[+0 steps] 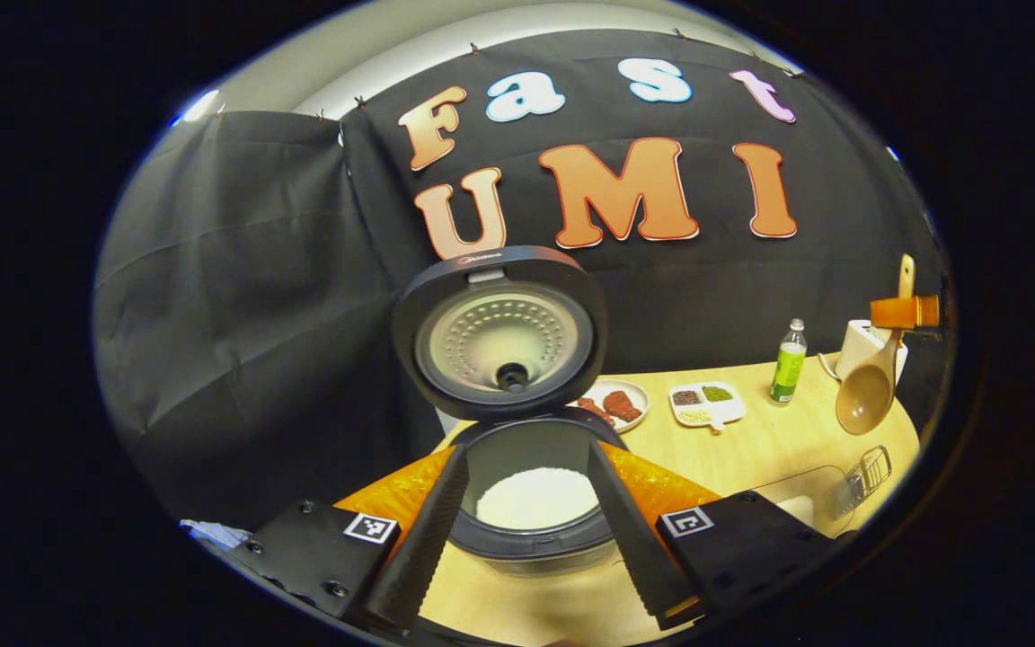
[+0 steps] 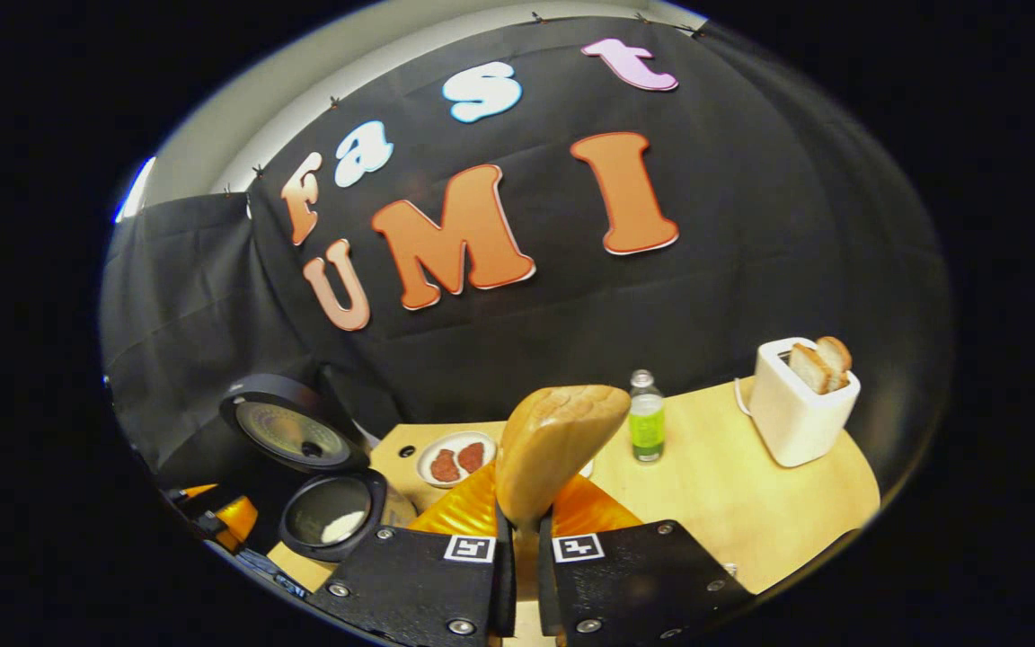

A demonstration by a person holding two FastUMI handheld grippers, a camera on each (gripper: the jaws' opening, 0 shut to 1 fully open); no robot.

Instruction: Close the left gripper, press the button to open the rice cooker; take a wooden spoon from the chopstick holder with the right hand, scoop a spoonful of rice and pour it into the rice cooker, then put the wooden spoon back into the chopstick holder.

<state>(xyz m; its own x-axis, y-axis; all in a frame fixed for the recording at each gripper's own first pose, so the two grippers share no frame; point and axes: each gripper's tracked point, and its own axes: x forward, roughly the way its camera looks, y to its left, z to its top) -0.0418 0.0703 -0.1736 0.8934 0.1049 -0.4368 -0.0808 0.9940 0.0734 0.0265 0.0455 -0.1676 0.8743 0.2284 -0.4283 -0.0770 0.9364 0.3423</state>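
Observation:
The rice cooker (image 1: 531, 530) stands open right in front of my left gripper (image 1: 528, 447), its lid (image 1: 499, 337) tipped up and white rice (image 1: 537, 496) in the pot. The left gripper's fingers are spread wide apart and hold nothing. My right gripper (image 2: 525, 530) is shut on the handle of the wooden spoon (image 2: 558, 445), whose bowl points up and forward. In the left gripper view the spoon (image 1: 865, 400) hangs bowl-down at the far right from the right gripper (image 1: 904, 312), and its hollow looks bare. The cooker (image 2: 331, 514) lies to the lower left in the right gripper view.
On the wooden table (image 2: 751, 503) stand a white toaster (image 2: 796, 413) with bread, a green bottle (image 2: 646, 429) and a plate of meat (image 2: 455, 460). A divided dish (image 1: 706, 404), a clear tub (image 1: 809, 492) and a wire holder (image 1: 872, 469) sit right of the cooker.

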